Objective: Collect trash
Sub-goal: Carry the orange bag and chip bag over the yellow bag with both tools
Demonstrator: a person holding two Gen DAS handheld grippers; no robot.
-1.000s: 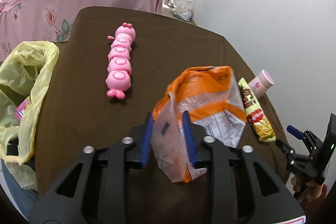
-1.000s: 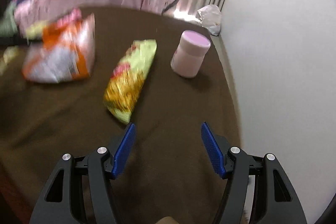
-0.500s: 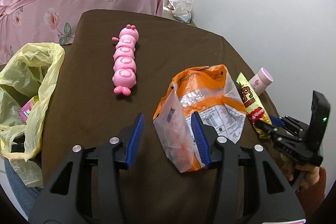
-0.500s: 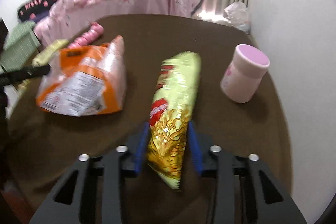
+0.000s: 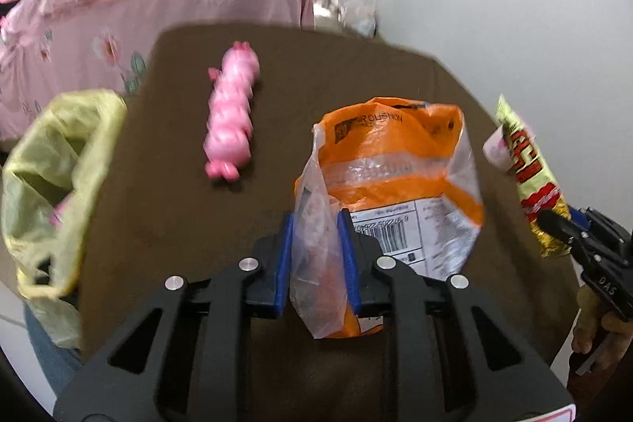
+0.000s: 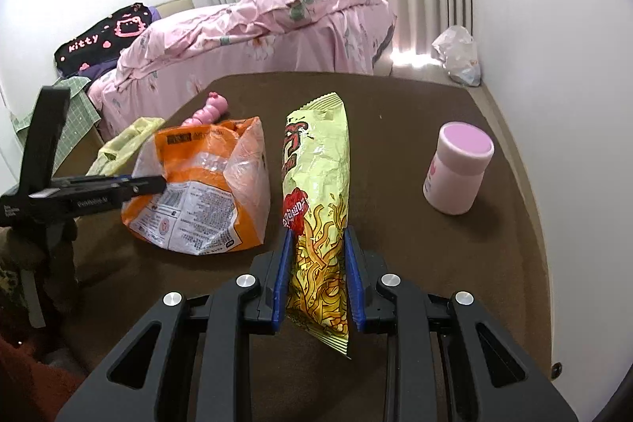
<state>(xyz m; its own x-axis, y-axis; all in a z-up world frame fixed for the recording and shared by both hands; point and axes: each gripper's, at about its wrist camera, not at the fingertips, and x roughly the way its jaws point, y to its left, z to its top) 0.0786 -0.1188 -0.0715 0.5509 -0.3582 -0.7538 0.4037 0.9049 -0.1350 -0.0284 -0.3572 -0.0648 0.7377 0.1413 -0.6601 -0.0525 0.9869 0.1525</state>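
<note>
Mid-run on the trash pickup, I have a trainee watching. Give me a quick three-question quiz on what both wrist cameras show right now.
1. True or false: the left gripper is shut on the orange snack bag.
2. What does the right gripper hold? A) pink-lidded bottle B) yellow noodle-snack packet C) pink caterpillar toy
3. Fill in: the yellow trash bag hangs open at the table's ____ edge in the left wrist view.

Key:
1. True; its pads pinch the bag's clear corner.
2. B; the yellow noodle-snack packet. The pink-lidded bottle and pink caterpillar toy rest on the brown table.
3. Left.
</note>
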